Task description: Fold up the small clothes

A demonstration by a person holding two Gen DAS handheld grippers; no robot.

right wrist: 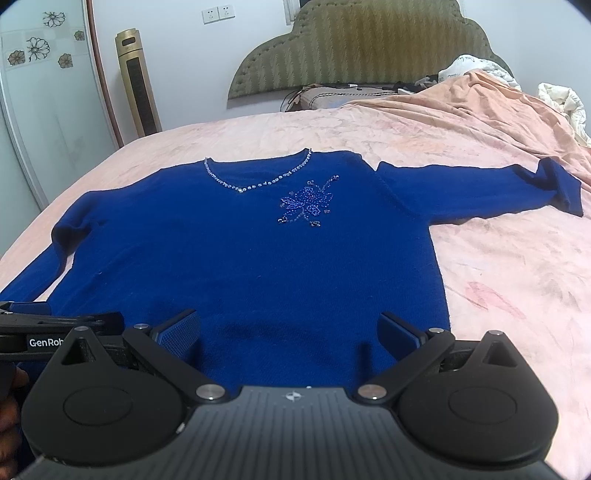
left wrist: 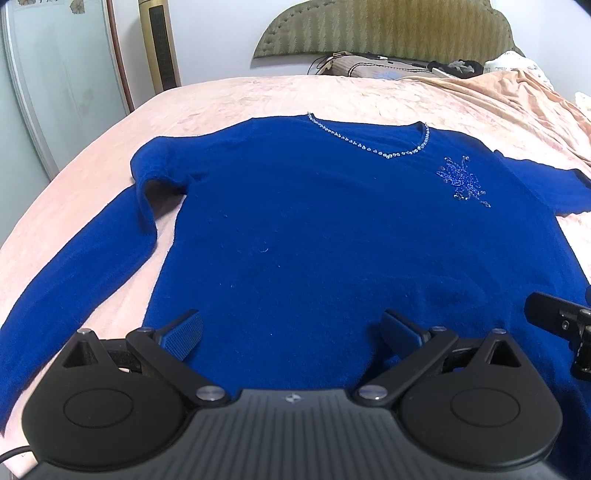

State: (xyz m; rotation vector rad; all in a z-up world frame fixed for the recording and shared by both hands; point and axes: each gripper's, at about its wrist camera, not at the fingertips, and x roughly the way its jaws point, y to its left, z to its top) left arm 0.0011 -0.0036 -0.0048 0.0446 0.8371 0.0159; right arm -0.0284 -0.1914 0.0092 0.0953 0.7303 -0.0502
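On the pink bedspread (right wrist: 498, 288) I find a fuzzy blue sweater (right wrist: 258, 266) flat; left gripper (left wrist: 291, 330) and right gripper (right wrist: 290, 330) spread wide, empty.

You have a pink bedspread (right wrist: 498, 280) filling the middle and right of the frame, rumpled toward the upper right. At the top centre stands a padded olive headboard (right wrist: 369, 44), with a brownish pillow (right wrist: 321, 98) just below it. In the upper left you see a gold tower fan (right wrist: 136, 81) against the wall, beside a flower-decorated wardrobe door (right wrist: 40, 92). White sockets (right wrist: 218, 14) sit on the wall above.
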